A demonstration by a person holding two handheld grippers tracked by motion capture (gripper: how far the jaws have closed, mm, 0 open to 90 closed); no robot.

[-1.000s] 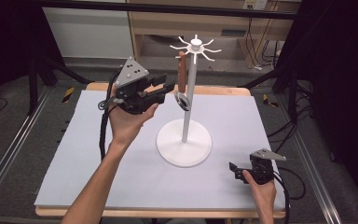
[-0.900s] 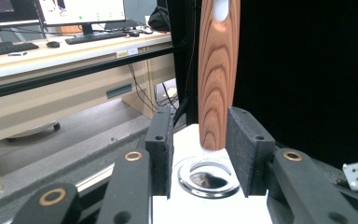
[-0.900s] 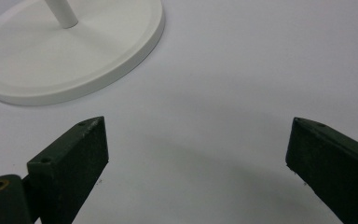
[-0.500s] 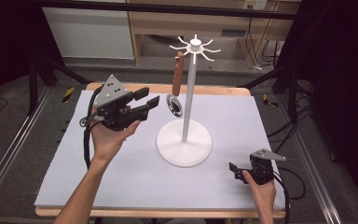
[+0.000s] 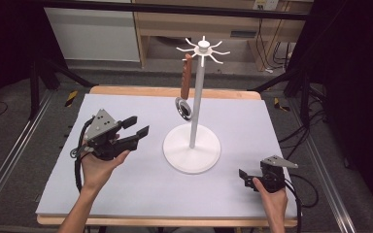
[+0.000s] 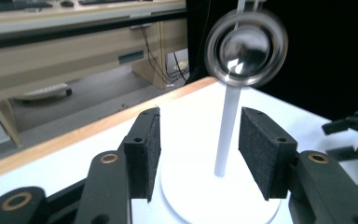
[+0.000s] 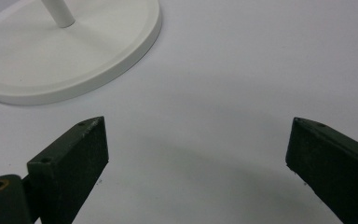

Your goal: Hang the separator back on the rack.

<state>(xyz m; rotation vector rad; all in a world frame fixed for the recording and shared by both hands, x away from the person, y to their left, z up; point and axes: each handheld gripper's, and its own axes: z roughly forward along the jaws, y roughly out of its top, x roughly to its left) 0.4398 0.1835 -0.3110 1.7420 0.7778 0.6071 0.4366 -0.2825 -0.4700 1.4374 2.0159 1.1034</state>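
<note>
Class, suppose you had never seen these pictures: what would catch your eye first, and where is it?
First the tall white stand in the middle of the table, with a brown-handled ladle hanging from a hook at its top, its shiny bowl filling the upper part of the left gripper view. Then the two tongs: the left tongs raised and open left of the stand, the right tongs open near the front right corner.

Grey floor (image 5: 24, 121), wood shelving (image 5: 184, 24) behind, dark bg

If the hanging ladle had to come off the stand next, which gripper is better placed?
Left, probably. The left gripper is open and aimed at the stand, with the ladle ahead above its jaws. The right gripper sits low near the table's front edge.
</note>
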